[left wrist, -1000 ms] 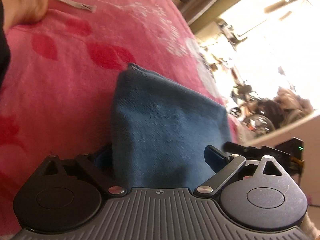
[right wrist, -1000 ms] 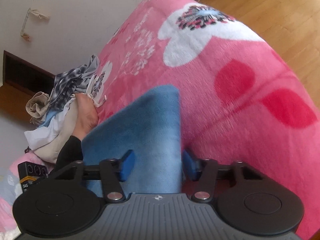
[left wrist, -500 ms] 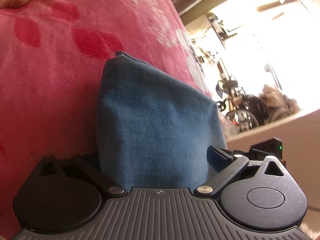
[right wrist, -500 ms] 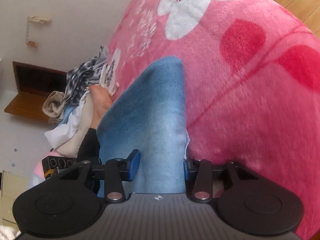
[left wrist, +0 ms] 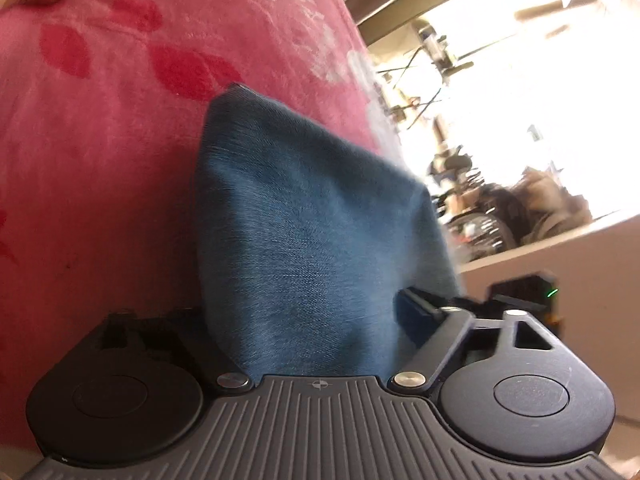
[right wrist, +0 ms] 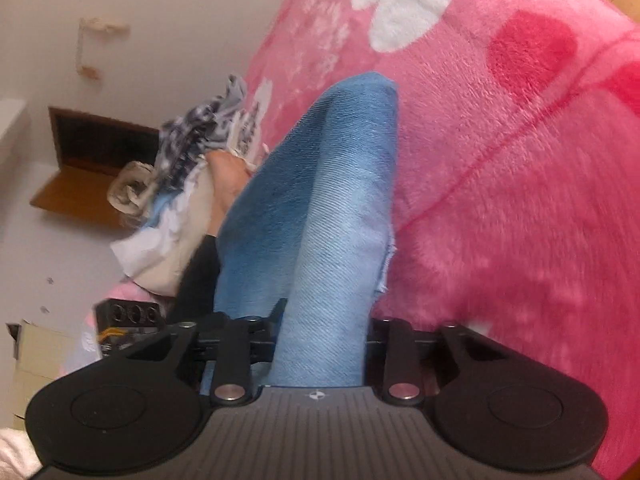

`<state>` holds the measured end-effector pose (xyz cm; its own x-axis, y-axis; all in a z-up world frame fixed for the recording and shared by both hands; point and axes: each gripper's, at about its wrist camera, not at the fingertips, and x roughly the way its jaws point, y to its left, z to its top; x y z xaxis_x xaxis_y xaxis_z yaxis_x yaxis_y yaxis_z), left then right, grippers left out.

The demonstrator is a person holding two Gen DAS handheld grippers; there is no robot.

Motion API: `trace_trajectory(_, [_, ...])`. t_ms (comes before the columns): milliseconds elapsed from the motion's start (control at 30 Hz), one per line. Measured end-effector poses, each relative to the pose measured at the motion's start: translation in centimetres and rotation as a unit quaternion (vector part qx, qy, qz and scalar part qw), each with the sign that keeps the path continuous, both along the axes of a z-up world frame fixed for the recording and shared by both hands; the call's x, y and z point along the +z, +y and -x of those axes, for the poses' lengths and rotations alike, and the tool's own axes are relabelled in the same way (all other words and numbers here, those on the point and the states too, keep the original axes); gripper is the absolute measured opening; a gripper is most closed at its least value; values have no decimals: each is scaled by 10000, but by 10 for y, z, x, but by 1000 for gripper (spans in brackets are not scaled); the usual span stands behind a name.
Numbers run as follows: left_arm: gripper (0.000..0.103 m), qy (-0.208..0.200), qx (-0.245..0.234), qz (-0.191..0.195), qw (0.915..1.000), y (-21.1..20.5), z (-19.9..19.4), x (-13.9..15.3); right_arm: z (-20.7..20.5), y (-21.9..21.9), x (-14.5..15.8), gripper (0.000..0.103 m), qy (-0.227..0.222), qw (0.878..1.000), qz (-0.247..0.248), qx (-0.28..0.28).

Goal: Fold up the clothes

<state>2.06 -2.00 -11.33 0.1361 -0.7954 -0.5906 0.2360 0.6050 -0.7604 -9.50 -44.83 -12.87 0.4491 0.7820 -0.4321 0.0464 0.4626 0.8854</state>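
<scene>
Left hand-held gripper clenched on one end of the blue denim garment, cloth bunched between the fingers. Right hand-held gripper likewise clamped on the denim, its frayed edge beside the right finger. Garment raised off the bed, stretched out over the pink floral blanket. Farther off, toward the bed's far edge, a pile of clothes with a bare foot resting against it.
</scene>
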Motion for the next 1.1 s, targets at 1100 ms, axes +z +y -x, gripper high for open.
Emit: trace_trajectory(1100, [65, -1336, -684, 572, 9870, -102, -86, 158, -47, -69, 163, 27, -1719, 9841, 68, -438])
